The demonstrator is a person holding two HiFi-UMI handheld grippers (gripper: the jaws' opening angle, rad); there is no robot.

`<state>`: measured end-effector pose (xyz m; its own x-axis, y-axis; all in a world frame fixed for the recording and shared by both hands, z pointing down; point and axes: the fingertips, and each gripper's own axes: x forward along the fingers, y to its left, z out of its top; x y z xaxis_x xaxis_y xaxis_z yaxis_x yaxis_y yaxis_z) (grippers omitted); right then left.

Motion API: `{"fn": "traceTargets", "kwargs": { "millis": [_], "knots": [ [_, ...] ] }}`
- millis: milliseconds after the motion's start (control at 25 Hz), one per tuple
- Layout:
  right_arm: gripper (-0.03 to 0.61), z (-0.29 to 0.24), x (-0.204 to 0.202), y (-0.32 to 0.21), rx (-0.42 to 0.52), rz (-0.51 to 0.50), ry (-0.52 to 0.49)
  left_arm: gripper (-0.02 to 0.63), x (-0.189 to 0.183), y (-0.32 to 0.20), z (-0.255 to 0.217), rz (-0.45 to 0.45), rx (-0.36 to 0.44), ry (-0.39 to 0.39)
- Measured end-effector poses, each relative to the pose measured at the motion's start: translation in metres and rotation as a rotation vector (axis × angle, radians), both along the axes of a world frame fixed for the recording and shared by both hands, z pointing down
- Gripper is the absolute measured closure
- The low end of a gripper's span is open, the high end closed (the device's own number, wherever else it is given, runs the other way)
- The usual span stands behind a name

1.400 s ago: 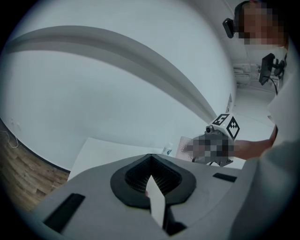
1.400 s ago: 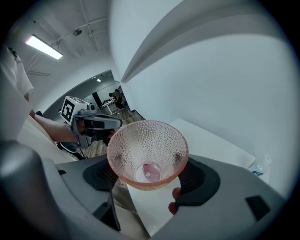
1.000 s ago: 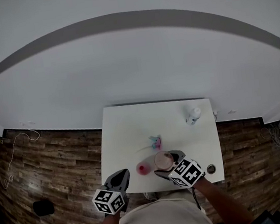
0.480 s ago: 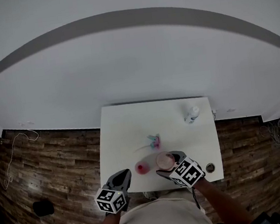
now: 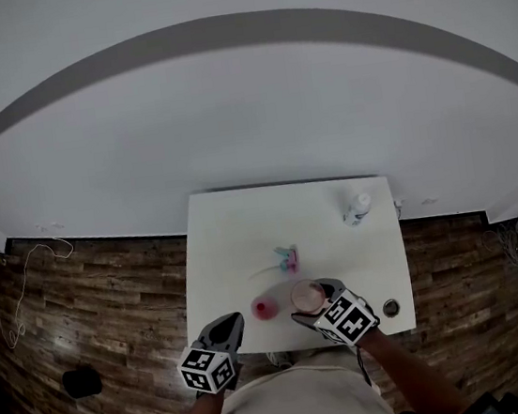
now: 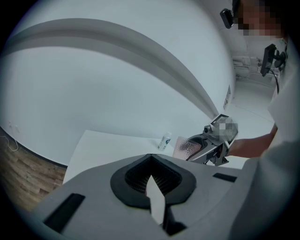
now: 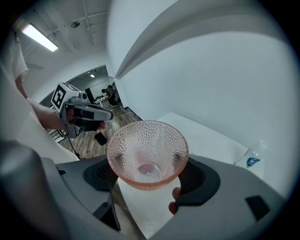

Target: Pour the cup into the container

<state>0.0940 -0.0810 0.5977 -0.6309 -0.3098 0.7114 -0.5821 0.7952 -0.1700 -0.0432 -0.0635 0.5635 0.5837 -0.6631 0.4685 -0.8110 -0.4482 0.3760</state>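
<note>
Cup (image 5: 306, 295) looks basically empty, clamped mouth-up in the right tongs (image 7: 149, 174) just right of the small red container (image 5: 264, 309) at the counter's (image 5: 245, 241) near edge, left tongs (image 6: 152, 182) closed on nothing, so I'd guess pouring's done and only set-down's left.

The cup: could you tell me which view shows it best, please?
The right gripper view: the cup fills the centre, between the jaws, its inside visible. The head view shows it tiny from above; the left gripper view shows only its side.
</note>
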Motion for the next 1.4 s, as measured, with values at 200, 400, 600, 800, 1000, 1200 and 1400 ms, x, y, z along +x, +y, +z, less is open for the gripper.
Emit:
{"fn": "traceTargets", "kwargs": {
  "millis": [200,400,600,800,1000,1200,1400],
  "knots": [
    [0.212,0.012,0.001,0.001,-0.005,0.007,0.012,0.603,0.000,0.004,0.006,0.009,-0.016,-0.007],
    [0.212,0.022,0.003,0.001,-0.014,0.015,0.013,0.603,0.000,0.005,0.015,0.023,-0.046,-0.008],
    [0.212,0.031,0.002,0.003,-0.026,0.014,0.015,0.603,0.000,0.008,0.021,0.023,-0.061,-0.017],
    [0.212,0.044,0.004,0.003,-0.042,0.011,0.024,0.603,0.000,0.009,0.026,0.022,-0.076,-0.024],
    [0.212,0.052,0.004,0.003,-0.052,0.021,0.018,0.603,-0.008,0.009,0.027,0.001,-0.081,-0.032],
    [0.212,0.064,0.004,0.003,-0.051,0.025,0.024,0.603,-0.013,0.009,0.030,-0.006,-0.090,-0.042],
    [0.212,0.078,0.007,-0.001,-0.043,0.033,0.036,0.603,-0.020,0.006,0.033,-0.009,-0.096,-0.058]
  ]
}}
